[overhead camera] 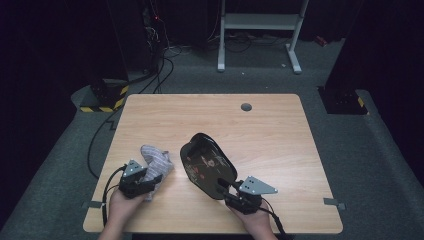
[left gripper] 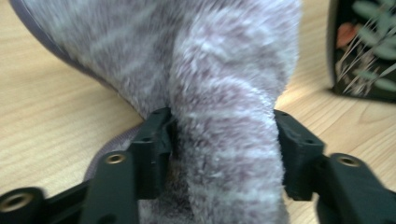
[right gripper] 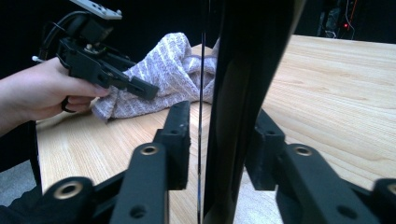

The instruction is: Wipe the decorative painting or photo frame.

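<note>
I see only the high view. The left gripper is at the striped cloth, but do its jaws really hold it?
Observer: Yes. In the left gripper view a thick fold of the cloth fills the gap between the two jaws of the left gripper.
Operator: And the black tray, how does the right gripper take it?
Observer: By the rim. In the right gripper view the tray stands on edge between the jaws of the right gripper.
Operator: Is the tray plain black?
Observer: No, the left gripper view shows green leaves painted on it.
</note>
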